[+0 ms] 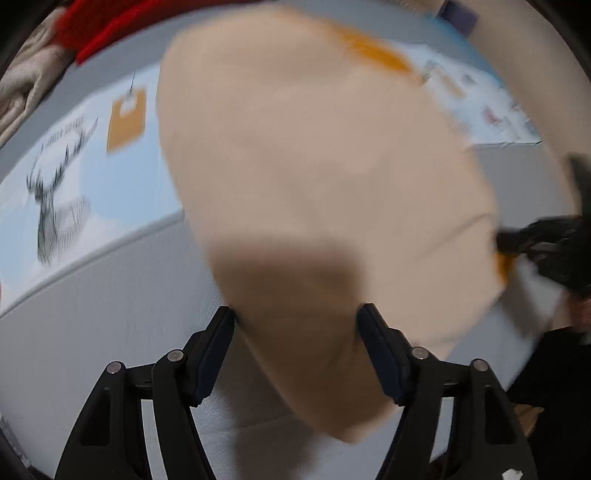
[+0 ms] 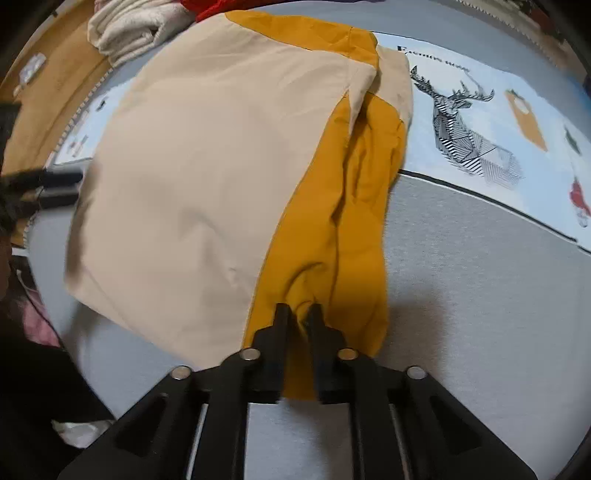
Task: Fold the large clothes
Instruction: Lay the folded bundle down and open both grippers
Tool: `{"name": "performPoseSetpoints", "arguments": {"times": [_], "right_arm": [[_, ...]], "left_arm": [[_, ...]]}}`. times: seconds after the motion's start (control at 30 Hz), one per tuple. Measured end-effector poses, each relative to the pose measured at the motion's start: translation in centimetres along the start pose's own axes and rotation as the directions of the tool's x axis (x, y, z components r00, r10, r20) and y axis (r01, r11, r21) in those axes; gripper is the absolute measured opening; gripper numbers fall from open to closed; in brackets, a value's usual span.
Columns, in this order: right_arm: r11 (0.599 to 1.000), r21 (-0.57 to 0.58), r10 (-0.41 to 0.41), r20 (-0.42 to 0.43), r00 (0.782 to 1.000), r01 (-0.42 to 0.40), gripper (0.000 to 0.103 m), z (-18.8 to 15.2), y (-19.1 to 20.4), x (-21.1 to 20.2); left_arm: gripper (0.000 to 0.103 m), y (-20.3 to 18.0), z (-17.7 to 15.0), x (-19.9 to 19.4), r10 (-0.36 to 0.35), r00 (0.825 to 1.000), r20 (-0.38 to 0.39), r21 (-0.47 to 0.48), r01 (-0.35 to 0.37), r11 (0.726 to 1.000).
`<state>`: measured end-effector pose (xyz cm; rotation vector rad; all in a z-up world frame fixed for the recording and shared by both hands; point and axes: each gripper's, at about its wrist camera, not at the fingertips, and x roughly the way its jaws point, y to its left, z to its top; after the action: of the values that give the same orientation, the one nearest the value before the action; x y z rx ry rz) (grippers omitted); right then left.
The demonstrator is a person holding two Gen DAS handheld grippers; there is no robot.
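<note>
**Currently: two-tone garment mid-fold, one corner pinched, one end draped**

Item 1, right gripper (image 2: 298, 314). Jaws clenched on the mustard hem of the garment (image 2: 207, 177), a small pucker of cloth caught between the tips. Judged purpose: to anchor or carry this edge while the panel is laid over.

Item 2, left gripper (image 1: 297, 321). Jaws spread wide; a beige lobe of the same garment (image 1: 314, 184) hangs between them and sits against both inner faces. Whether the pads press on it or merely flank it cannot be told; the picture is smeared.

Item 3, garment beyond the right jaws. Beige panel to the left of the tips, mustard strip running straight ahead, both lying fairly flat on the grey surface (image 2: 480, 277).

Item 4, printed mat (image 2: 480, 122) with a stag figure, ahead and to the right of the right jaws, partly under the garment.

Item 5, farthest: cream folded cloth (image 2: 136, 29) and red fabric (image 1: 107, 29), at the far edge.

View notes. Right wrist alone shows the garment's full outline and colour split. Left wrist alone shows the draped end close up, plus a dark shape, perhaps the other tool (image 1: 546, 251), at the cloth's right edge.
</note>
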<state>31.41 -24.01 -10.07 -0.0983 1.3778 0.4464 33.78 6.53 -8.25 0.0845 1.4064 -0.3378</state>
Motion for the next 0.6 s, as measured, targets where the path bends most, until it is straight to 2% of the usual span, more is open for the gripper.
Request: {"name": "performPoseSetpoints", "arguments": {"times": [0.03,0.1,0.13,0.2,0.23,0.27,0.33,0.4,0.47,0.5,0.53,0.57,0.6], "right_arm": [[1.000,0.007,0.019,-0.001,1.000,-0.019,0.009,0.0,0.0,-0.1],[0.999,0.002,0.033,0.020,0.999,-0.033,0.009,0.0,0.4,-0.7],[0.999,-0.002,0.033,0.026,0.999,-0.033,0.009,-0.1,0.5,-1.0],[0.999,0.006,0.033,0.024,0.999,-0.033,0.010,-0.3,0.4,-1.2],[1.000,0.012,0.027,0.020,0.999,-0.027,0.010,-0.4,0.2,-1.1],[1.000,0.018,0.021,0.010,1.000,-0.021,0.010,-0.6,-0.1,-0.9],[1.000,0.030,0.007,-0.024,1.000,-0.006,0.017,-1.1,-0.4,-0.3],[0.998,0.035,-0.046,-0.059,0.997,0.049,0.021,-2.0,-0.7,0.1],[0.995,0.042,-0.091,-0.048,0.995,0.093,0.021,-2.8,-0.9,-0.9],[0.993,0.056,-0.103,-0.028,0.994,0.105,0.021,-3.1,-1.0,-1.7],[0.989,0.076,-0.128,0.010,0.992,0.127,0.021,-3.5,-1.0,-2.9],[0.983,0.095,-0.161,0.060,0.985,0.155,0.021,-3.9,-0.9,-4.5],[0.978,0.115,-0.191,0.130,0.973,0.177,0.024,-4.5,-0.5,-6.5]], "left_arm": [[0.068,0.9,-0.2,-0.1,-0.024,1.000,0.006,-0.050,0.024,0.998],[0.058,1.1,-0.4,-1.5,-0.046,0.998,0.032,-0.070,0.048,0.996],[0.050,0.7,-0.6,-2.4,-0.036,0.998,0.048,-0.043,0.038,0.998],[0.049,-0.5,-1.6,-3.3,-0.045,0.997,0.055,0.032,0.043,0.999],[0.054,-0.6,-2.5,-2.3,-0.050,0.999,0.016,0.057,0.049,0.997],[0.060,-0.4,-3.0,-1.0,-0.022,0.999,-0.023,0.055,0.023,0.998],[0.067,0.7,-3.8,0.3,-0.005,0.998,-0.056,-0.009,0.005,1.000],[0.066,0.4,-4.1,-1.2,0.009,1.000,-0.009,-0.046,-0.009,0.999],[0.066,-0.9,-4.8,-3.4,0.107,0.992,0.070,-0.038,-0.104,0.994],[0.069,-1.6,-5.3,-4.6,0.156,0.981,0.113,-0.052,-0.151,0.987],[0.077,-2.1,-5.9,-5.8,0.185,0.970,0.156,-0.079,-0.174,0.982],[0.085,-2.6,-6.7,-7.1,0.201,0.958,0.205,-0.113,-0.181,0.977],[0.089,-3.2,-7.7,-8.6,0.210,0.943,0.257,-0.147,-0.177,0.973]]}}
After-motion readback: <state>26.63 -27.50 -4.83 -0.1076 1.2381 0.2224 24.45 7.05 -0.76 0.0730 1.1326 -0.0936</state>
